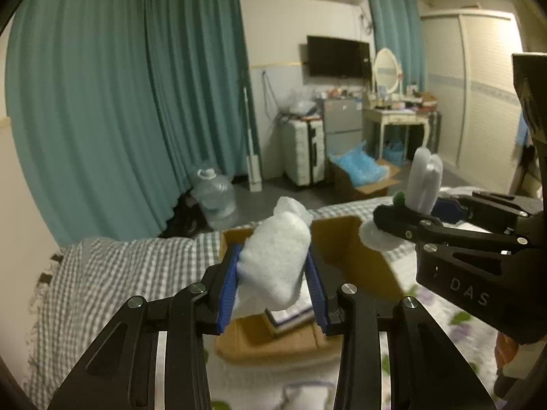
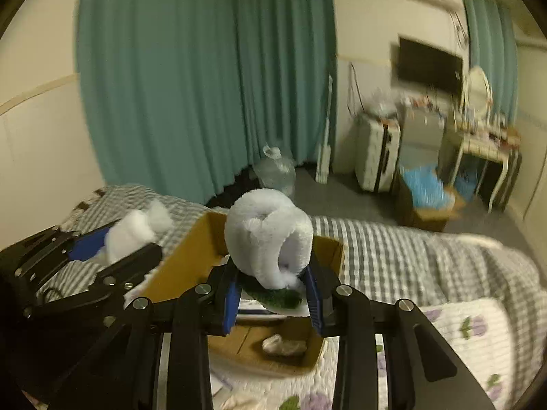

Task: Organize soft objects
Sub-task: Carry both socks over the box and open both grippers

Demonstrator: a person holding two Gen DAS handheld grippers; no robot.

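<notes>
My left gripper (image 1: 273, 290) is shut on a white fluffy sock (image 1: 277, 256) and holds it above an open cardboard box (image 1: 345, 249) on the bed. My right gripper (image 2: 273, 294) is shut on a white fuzzy plush toy (image 2: 270, 239) with a green base, also above the box (image 2: 191, 259). The right gripper shows in the left wrist view (image 1: 410, 218) at the right, with the plush (image 1: 425, 181) sticking up. The left gripper shows in the right wrist view (image 2: 112, 249) at the left, with the sock (image 2: 131, 234). The box holds a book (image 1: 290, 316) and a small pale object (image 2: 283, 345).
The box sits on a bed with a grey checked cover (image 1: 119, 273) and a floral quilt (image 2: 461, 335). Beyond the bed are teal curtains (image 1: 136, 102), a water jug (image 1: 215, 198), a suitcase (image 1: 304, 150), a floor box with blue stuff (image 1: 362, 171) and a dressing table (image 1: 396, 116).
</notes>
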